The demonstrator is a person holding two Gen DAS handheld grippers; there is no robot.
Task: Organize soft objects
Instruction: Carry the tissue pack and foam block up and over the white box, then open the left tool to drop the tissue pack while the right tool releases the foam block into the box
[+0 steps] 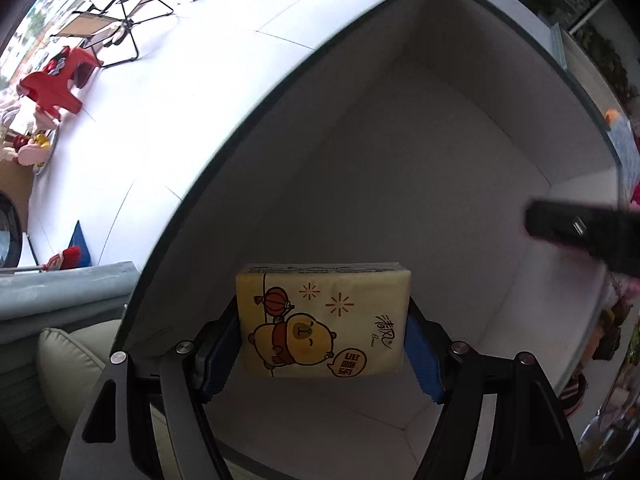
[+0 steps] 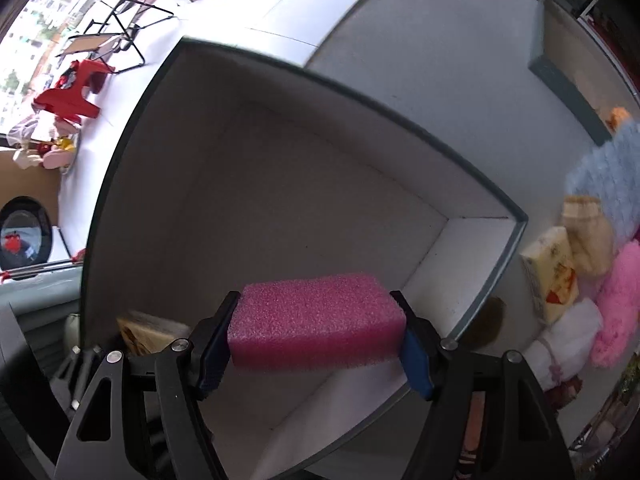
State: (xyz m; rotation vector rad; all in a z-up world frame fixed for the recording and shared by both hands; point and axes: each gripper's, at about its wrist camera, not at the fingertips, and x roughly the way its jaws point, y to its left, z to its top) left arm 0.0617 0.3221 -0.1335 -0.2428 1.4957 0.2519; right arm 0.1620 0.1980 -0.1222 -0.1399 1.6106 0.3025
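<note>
Where left-hidden: pile point(image 2: 576, 280) beside box point(image 2: 516, 236)

left wrist view: sits on the left tongs point(image 1: 324, 344), looks straight down along them into the white box point(image 1: 400, 160); close, box fills most of frame
right wrist view: sits on the right tongs point(image 2: 316, 340), looks down over the same white box point(image 2: 280, 200), a bit farther back; all rim corners but the near one show
shared: box interior and dark rim, white floor point(image 1: 192, 92), red stool point(image 1: 56, 84), folding chair point(image 1: 116, 28) at upper left
cross-view: blurred dark tong tip point(image 1: 580, 232) enters left view from right edge
</note>
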